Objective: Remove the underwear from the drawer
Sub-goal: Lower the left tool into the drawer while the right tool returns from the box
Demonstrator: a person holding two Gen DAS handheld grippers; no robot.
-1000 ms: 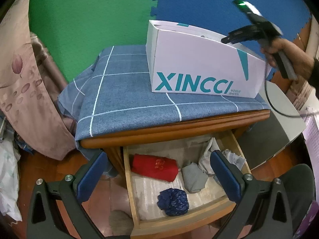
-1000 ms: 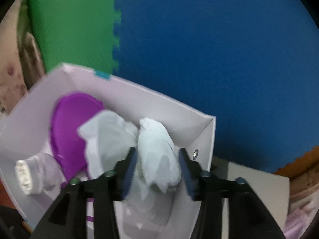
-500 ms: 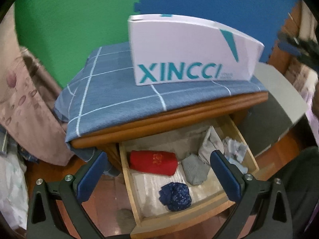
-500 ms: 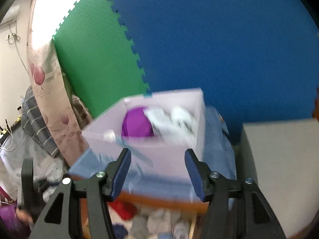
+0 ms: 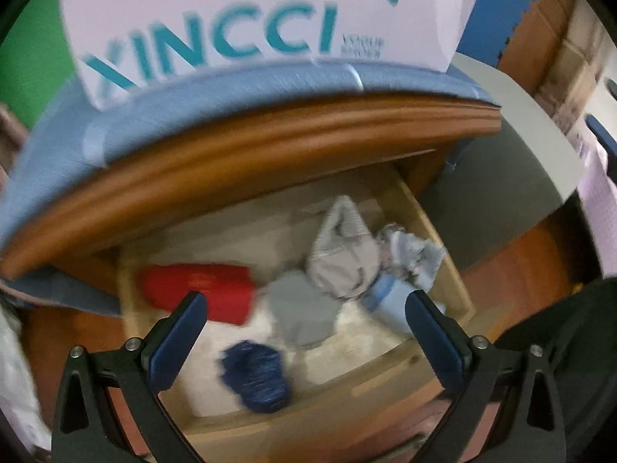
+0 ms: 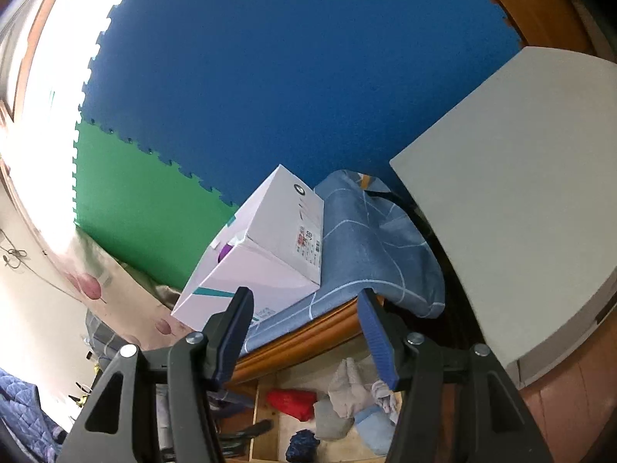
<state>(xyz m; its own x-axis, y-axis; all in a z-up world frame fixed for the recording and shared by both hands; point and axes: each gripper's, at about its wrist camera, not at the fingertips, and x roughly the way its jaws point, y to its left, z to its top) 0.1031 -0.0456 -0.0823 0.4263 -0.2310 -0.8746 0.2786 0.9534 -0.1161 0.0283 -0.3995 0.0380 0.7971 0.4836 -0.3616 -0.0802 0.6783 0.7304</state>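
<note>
The open wooden drawer (image 5: 385,382) holds several rolled underwear: a red roll (image 5: 200,289), a grey one (image 5: 304,308), a dark blue one (image 5: 256,376), a beige one (image 5: 343,258) and a light blue one (image 5: 393,308). My left gripper (image 5: 304,328) is open and empty, just above the drawer. My right gripper (image 6: 304,332) is open and empty, held high to the right of the nightstand. The drawer (image 6: 266,424) and the red roll (image 6: 291,401) show below it.
A white XINCCI box (image 5: 246,19) stands on the blue checked cloth (image 5: 115,115) over the nightstand; it also shows in the right wrist view (image 6: 266,254). A grey cabinet (image 6: 520,200) stands to the right. Green and blue foam mats (image 6: 270,77) cover the wall.
My right gripper let go of white underwear into the box and drew back to the right and down. My left gripper moved down and closer to the drawer.
</note>
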